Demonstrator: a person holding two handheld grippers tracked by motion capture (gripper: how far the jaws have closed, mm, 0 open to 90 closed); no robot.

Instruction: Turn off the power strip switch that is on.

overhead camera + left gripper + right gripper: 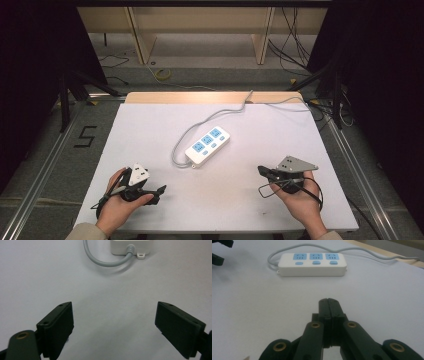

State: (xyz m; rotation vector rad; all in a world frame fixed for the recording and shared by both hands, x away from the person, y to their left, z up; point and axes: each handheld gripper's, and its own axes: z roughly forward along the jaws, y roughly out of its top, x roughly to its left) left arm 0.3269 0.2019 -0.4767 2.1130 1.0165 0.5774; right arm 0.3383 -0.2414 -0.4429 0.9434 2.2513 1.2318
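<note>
Approach step, by the look of it: nothing gripped yet. Left gripper [115,325] with fingers spread wide on nothing, bare table [50,277] between them. Right gripper [329,305] with fingers pressed together, empty. Power strip [312,263] flat on the table, well ahead of both sets of fingertips, its grey cord [105,261] curling nearer the left pair. Next move likely: a reach forward to the strip. High view: both hands low on the table. Left gripper view: cord-end close up, with mounting tab. Right gripper view: three blue sockets and switches.

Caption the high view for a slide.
White power strip on a table, left tongs open and right tongs shut, both short of it.
</note>
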